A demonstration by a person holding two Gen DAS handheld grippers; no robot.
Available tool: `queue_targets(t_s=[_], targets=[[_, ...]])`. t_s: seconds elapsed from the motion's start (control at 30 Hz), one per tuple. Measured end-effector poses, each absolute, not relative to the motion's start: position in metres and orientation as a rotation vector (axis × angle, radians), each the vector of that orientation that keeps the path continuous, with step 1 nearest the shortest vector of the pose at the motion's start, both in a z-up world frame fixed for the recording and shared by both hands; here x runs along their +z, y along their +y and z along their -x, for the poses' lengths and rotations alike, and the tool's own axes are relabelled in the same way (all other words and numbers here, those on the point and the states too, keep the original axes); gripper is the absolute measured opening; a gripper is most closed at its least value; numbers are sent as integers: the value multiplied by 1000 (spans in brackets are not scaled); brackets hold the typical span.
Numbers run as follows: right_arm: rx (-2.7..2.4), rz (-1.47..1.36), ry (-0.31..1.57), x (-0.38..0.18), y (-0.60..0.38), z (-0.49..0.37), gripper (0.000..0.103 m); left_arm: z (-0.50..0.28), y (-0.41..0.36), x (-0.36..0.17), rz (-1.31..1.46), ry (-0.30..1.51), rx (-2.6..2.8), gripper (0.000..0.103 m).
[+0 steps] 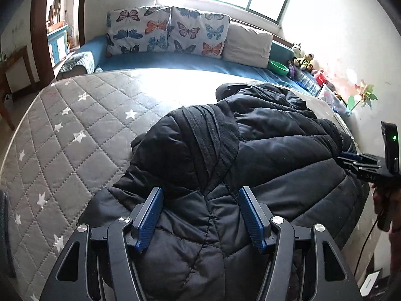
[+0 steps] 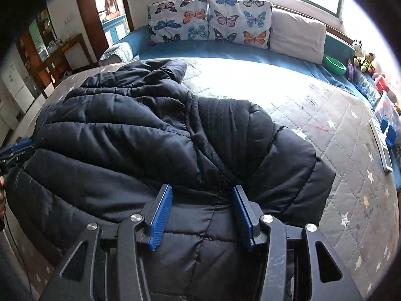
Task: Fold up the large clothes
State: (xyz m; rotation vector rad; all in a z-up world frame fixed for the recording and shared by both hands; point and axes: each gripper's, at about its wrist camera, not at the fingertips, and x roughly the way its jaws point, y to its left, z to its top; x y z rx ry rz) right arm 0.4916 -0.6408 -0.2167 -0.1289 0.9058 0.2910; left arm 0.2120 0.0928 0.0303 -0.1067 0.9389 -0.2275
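A large black quilted puffer jacket (image 1: pixel 250 155) lies bunched on the grey star-patterned mattress (image 1: pixel 75 130); it also shows in the right wrist view (image 2: pixel 130 135). My left gripper (image 1: pixel 200 198) is open just above the jacket's near part, with its blue pads apart and nothing between them. My right gripper (image 2: pixel 201 198) is open the same way over the jacket's near part. The right gripper also shows at the right edge of the left wrist view (image 1: pixel 351 158), by the jacket's edge. The left gripper shows at the left edge of the right wrist view (image 2: pixel 17 150).
Butterfly pillows (image 1: pixel 168 31) and a white pillow (image 1: pixel 246 44) lean against the far wall on a blue sheet. A green bowl (image 1: pixel 278 67), plush toys (image 1: pixel 303 57) and boxes line the right wall. A doorway (image 1: pixel 59 22) opens at the left.
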Motion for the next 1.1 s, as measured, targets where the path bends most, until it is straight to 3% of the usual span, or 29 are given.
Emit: queue_targets(t_s=[0.33,0.57,0.9,1.1], targets=[[260,137,852,-172,-652,-503,54,-211,108,72,92,858,-177,66],[237,89,953,-206,-666,-535,54,-233,128,44,102,939,-137,66],[245,98,917,-206,-665,-531,54,-239,140,30,207,964,-137,68],[247,101,867,-179,-665,-507,56,-208,145,59,197,916,-130,78]])
